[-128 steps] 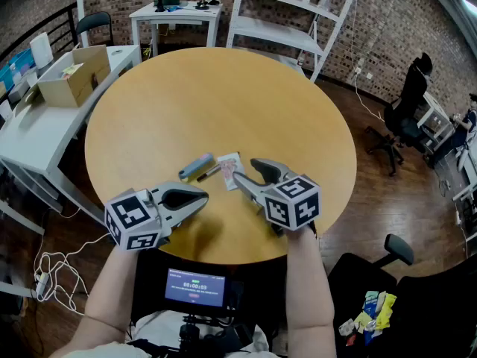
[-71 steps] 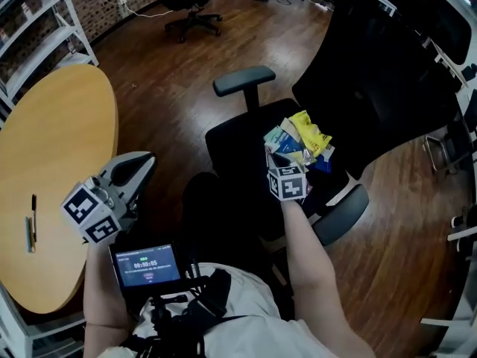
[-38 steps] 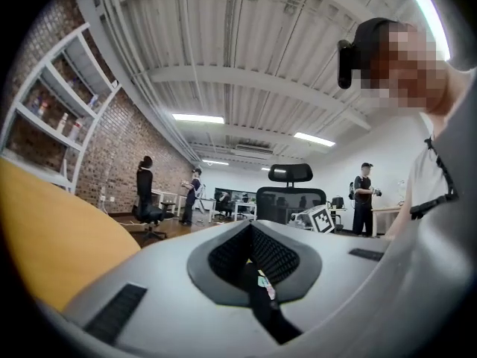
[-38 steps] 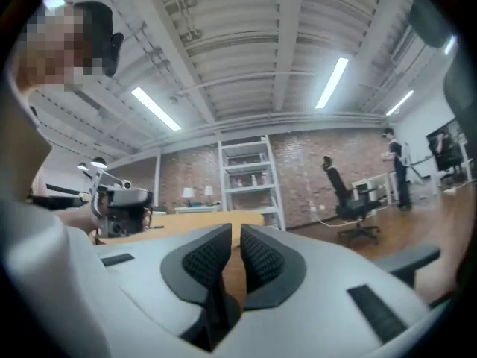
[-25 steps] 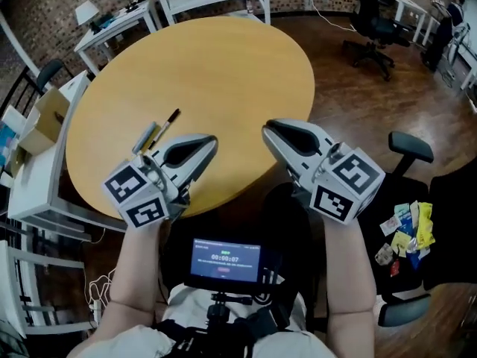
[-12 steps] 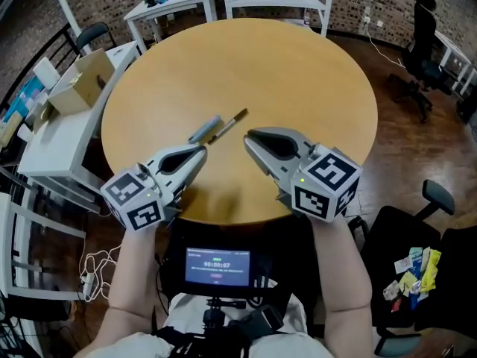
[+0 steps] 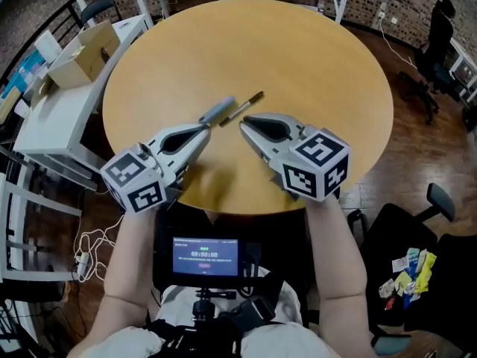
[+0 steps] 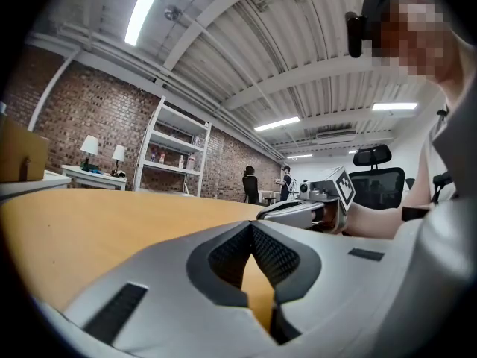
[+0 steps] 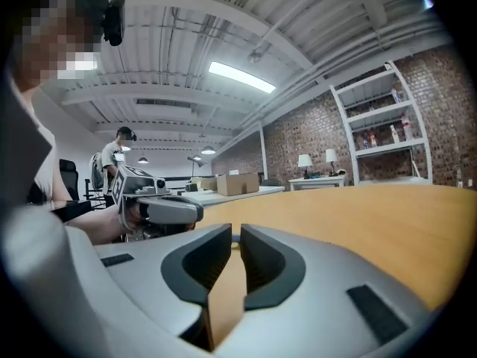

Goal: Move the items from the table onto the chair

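2 grippers, 2 items left on the table. We hold both grippers side by side over the near part of a round wooden table [image 7: 320,66], each pointing across it and away from us.

The left gripper [image 7: 203,130] has its fingers pressed together at the tips, with nothing caught between them. The right gripper [image 7: 244,122] has its fingers a narrow slit apart, and that slit is empty.

Just beyond the 2 tips lie a grey-blue marker [image 7: 218,111] and a thin dark pen [image 7: 244,107]. The marker lies on a slant just ahead of the left gripper. The pen lies just beside it on the right, on nearly the same slant, with its near end between the 2 tips. We cannot tell whether marker and pen touch.

The black chair [image 7: 447,297] stands off to our right, well apart from both grippers. A small heap of bright packets [image 7: 408,268] rests on its seat.

In each gripper view the other gripper shows off to one side, low over the tabletop.

A small lit screen [image 7: 205,256] sits at our chest, below the table's near edge. To the left, a white desk [image 7: 45,118] carries an open cardboard box [image 7: 78,51]. A second office chair [image 7: 436,43] stands on the wooden floor [image 7: 402,148] at the far right.
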A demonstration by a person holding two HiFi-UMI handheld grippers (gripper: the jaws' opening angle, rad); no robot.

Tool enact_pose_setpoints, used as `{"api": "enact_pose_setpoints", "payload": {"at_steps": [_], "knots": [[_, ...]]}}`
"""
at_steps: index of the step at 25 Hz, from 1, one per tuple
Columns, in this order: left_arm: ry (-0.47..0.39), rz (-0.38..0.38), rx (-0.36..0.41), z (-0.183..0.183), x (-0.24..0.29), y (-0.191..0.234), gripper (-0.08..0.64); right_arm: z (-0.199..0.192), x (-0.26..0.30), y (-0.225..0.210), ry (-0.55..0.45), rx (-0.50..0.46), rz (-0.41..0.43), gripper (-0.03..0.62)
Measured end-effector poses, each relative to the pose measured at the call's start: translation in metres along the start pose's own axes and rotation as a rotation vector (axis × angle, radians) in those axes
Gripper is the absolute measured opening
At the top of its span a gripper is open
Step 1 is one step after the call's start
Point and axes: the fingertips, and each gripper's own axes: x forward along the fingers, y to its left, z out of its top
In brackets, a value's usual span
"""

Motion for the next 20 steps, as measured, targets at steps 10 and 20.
{"api": "enact_pose_setpoints", "payload": {"at_steps": [10,20], "knots": [[0.092,-0.032,0.032,-0.015,0.021,-0.004,0.006,-0.003,0.007,0.000,0.004,-0.017,0.005,0.035],[0.136,-0.127,0.028,-0.021,0.040,-0.009,0.005,-0.005,0.010,-0.004,0.007,-0.015,-0.007,0.035]]}}
